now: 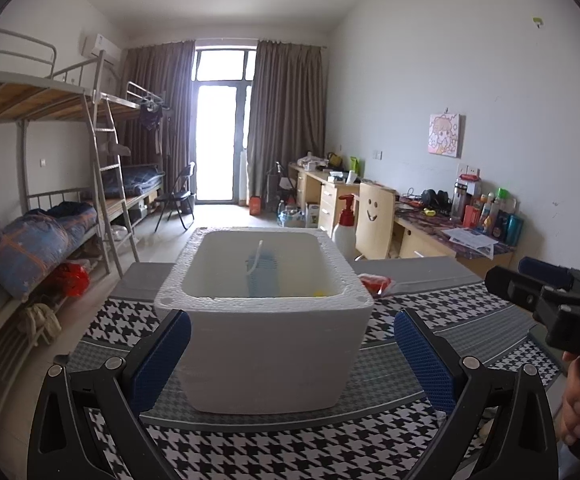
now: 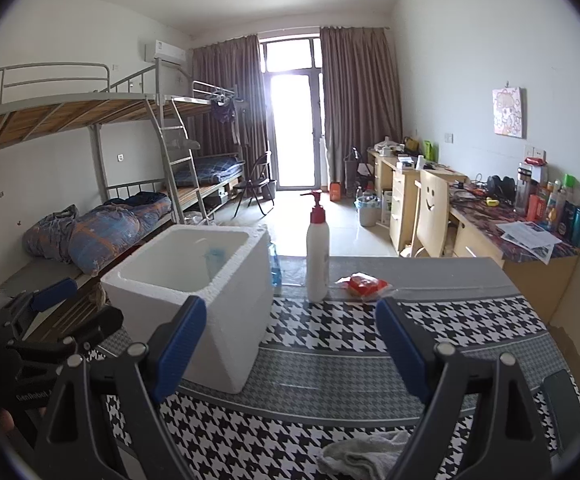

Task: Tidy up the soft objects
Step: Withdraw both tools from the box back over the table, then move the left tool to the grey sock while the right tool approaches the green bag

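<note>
A white foam box (image 1: 264, 312) stands on the houndstooth-covered table (image 1: 282, 452). Inside it lies a blue item with a white cord (image 1: 264, 276) and a bit of yellow (image 1: 319, 293). My left gripper (image 1: 290, 352) is open and empty, its fingers on either side of the box's near wall. My right gripper (image 2: 290, 352) is open and empty, right of the box (image 2: 194, 292). A red packet (image 2: 363, 285) lies behind it, also in the left wrist view (image 1: 375, 282). A grey-white cloth (image 2: 363, 456) lies below the right gripper. The right gripper shows in the left wrist view (image 1: 545, 296).
A white pump bottle with a red top (image 2: 317, 256) stands upright right of the box. Bunk beds (image 2: 90, 216) stand at the left. Desks with clutter (image 2: 529, 232) and a wooden chair (image 2: 431, 216) are at the right. The table's far edge is grey.
</note>
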Action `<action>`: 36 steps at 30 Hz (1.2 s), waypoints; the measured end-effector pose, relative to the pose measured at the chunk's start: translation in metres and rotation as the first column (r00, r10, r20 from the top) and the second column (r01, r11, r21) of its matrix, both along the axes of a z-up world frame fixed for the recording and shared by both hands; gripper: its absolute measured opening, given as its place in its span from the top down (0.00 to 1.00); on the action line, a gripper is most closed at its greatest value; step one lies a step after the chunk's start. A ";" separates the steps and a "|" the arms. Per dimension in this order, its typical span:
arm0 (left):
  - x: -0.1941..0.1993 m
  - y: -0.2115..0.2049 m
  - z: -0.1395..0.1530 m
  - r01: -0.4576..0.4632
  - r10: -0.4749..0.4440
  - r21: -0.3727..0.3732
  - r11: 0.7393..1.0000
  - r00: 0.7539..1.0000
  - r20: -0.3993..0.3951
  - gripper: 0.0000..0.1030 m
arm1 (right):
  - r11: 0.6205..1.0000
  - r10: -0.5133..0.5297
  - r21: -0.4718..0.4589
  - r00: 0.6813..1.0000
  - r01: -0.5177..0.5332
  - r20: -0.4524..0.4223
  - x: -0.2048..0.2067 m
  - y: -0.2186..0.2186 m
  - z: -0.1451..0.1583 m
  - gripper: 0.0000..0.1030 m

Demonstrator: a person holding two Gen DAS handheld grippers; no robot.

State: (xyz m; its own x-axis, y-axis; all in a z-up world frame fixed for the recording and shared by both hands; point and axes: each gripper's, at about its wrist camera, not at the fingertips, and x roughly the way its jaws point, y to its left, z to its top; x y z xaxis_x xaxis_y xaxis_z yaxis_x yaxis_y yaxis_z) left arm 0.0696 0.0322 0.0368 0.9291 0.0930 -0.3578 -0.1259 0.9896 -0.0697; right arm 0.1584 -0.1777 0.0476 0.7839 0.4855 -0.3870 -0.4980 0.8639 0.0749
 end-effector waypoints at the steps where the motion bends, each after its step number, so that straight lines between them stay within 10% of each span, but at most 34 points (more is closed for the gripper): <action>1: 0.001 -0.002 0.000 0.004 -0.004 -0.002 1.000 1.000 0.000 0.01 | 1.000 -0.006 -0.003 1.000 0.006 -0.001 0.000 -0.002 -0.001 0.13; 36: 0.007 -0.061 -0.021 0.184 -0.183 0.011 0.983 0.983 -0.026 0.01 | 0.984 -0.177 -0.006 0.984 0.177 -0.028 -0.021 -0.076 -0.039 0.13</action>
